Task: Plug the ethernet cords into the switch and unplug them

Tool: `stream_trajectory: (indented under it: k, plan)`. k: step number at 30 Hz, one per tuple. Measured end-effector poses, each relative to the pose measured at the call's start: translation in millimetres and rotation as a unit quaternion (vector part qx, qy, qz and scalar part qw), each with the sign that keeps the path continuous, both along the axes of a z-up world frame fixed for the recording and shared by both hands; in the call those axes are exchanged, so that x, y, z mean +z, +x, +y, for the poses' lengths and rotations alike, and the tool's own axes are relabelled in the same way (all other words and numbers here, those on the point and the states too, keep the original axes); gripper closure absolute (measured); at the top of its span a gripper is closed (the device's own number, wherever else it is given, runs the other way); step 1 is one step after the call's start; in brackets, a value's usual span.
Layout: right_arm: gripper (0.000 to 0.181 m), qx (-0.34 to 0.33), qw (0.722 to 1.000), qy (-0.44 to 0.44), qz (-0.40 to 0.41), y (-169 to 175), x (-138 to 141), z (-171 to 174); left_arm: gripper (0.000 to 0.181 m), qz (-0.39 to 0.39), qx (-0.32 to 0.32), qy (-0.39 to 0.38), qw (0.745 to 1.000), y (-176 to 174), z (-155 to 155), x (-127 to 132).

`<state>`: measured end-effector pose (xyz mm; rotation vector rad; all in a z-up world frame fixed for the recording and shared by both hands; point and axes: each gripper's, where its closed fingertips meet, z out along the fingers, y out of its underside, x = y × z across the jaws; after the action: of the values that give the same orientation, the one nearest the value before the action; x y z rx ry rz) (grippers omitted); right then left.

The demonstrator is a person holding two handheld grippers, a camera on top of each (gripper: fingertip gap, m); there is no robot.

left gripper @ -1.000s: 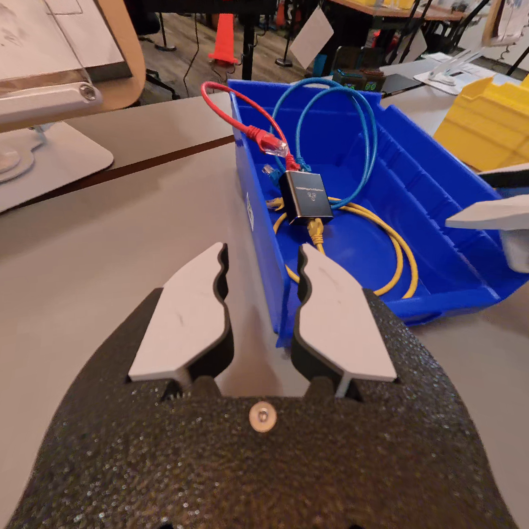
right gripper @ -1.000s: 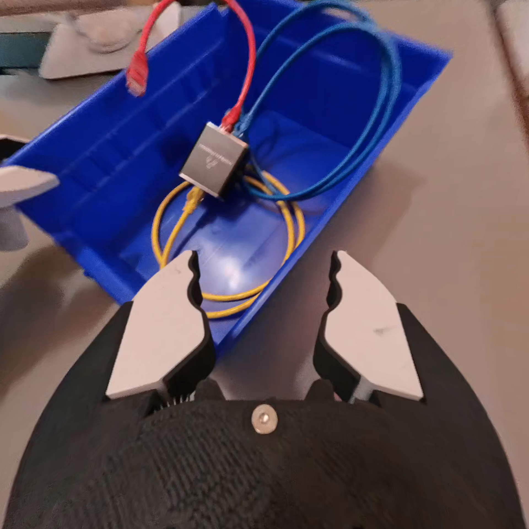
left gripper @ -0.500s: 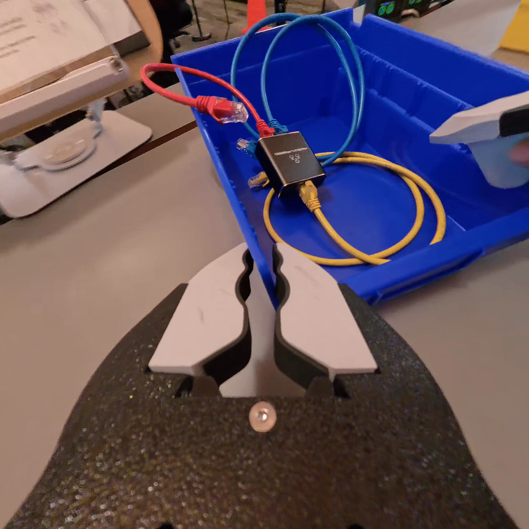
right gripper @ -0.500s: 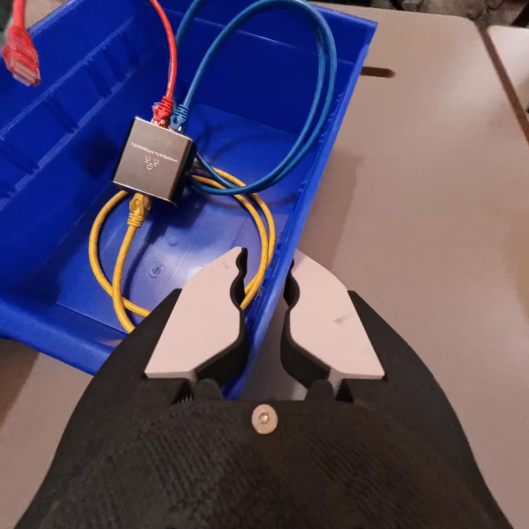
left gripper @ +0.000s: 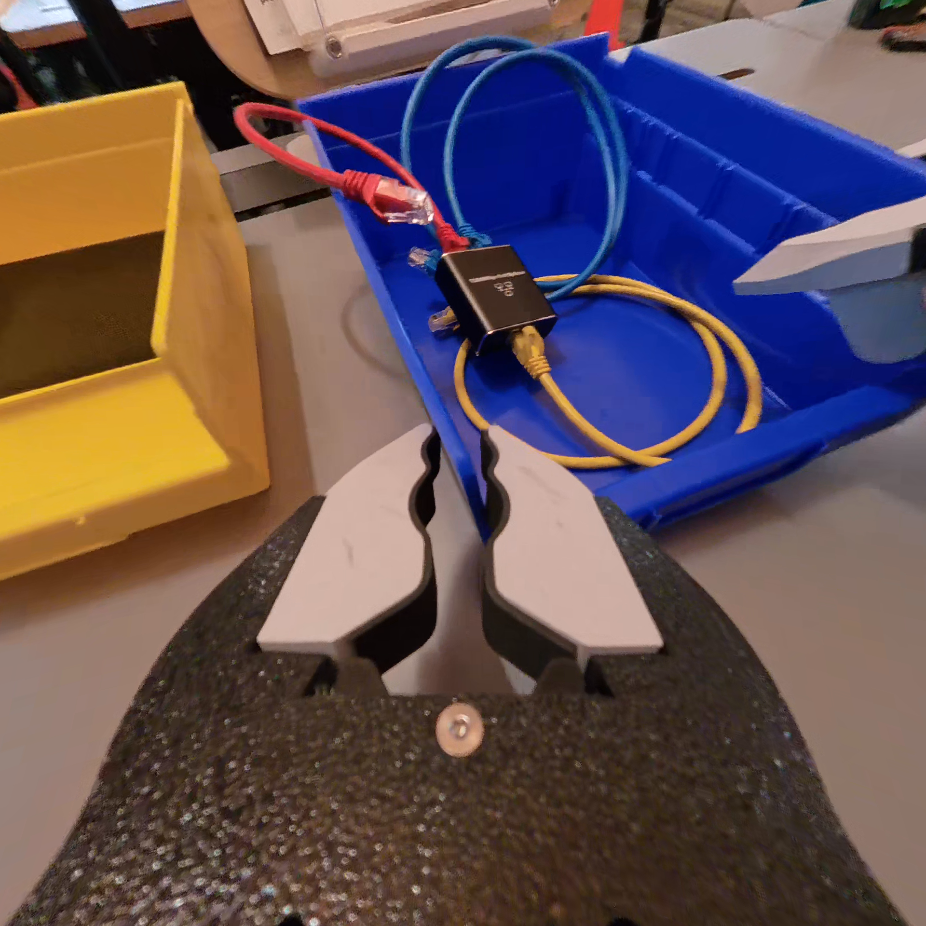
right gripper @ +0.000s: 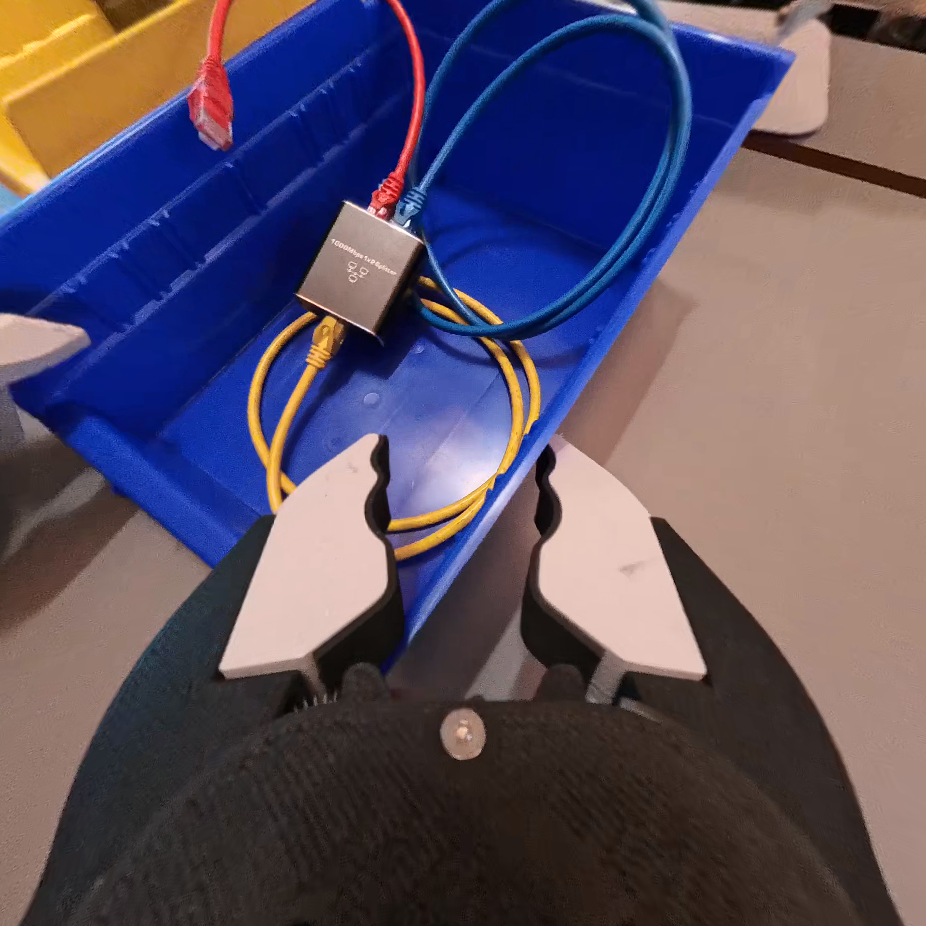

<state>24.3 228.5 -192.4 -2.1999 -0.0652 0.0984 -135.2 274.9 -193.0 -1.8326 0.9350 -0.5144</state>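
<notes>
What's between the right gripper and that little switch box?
In the right wrist view: the blue bin's rim and coils of yellow cord lie between the right gripper and switch.

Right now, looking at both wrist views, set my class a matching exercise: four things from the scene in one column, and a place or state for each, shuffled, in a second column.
Things
1. red cord
2. yellow cord
3. switch
4. left gripper

Places or states
A. fingers closed on the blue bin's side wall
B. coiled flat on the bin floor, one end plugged in
C. loops out over the bin's rim, free plug in the air
D. grey box with cords in both ends

Pairs: 1-C, 2-B, 3-D, 4-A
</notes>
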Motion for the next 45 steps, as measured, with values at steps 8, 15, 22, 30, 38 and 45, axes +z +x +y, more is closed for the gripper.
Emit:
stream_trajectory:
  k: [8, 15, 22, 30, 38, 45]
  plan:
    - [0.096, -0.003, 0.991, 0.074, -0.108, 33.4, 76.2, 2.6, 0.117, -0.087, 0.089, 0.024, 0.992, -112.9, 96.3, 76.3]
    - [0.098, 0.04, 0.993, 0.096, -0.054, -3.0, 83.7, 14.8, 0.107, 0.028, 0.174, -0.026, 0.984, -195.8, 233.0, 25.5]
    - [0.094, 0.067, 0.992, 0.107, -0.015, -31.2, 79.5, 27.2, 0.177, -0.071, 0.175, -0.088, 0.978, -180.8, 246.6, -0.6]
    - [0.092, 0.106, 0.987, 0.125, 0.001, -65.5, 87.2, 48.9, 0.178, -0.172, 0.323, -0.069, 0.928, -216.5, 214.7, 27.0]
    - [0.091, 0.131, 0.961, 0.238, 0.059, -119.3, 150.5, 89.3, 0.178, -0.222, 0.358, 0.089, 0.903, -225.1, 156.1, 154.3]
    - [0.117, 0.141, 0.929, 0.326, 0.1, -136.6, 181.3, 91.6, 0.178, -0.266, 0.282, 0.184, 0.903, -144.7, 102.3, 230.1]
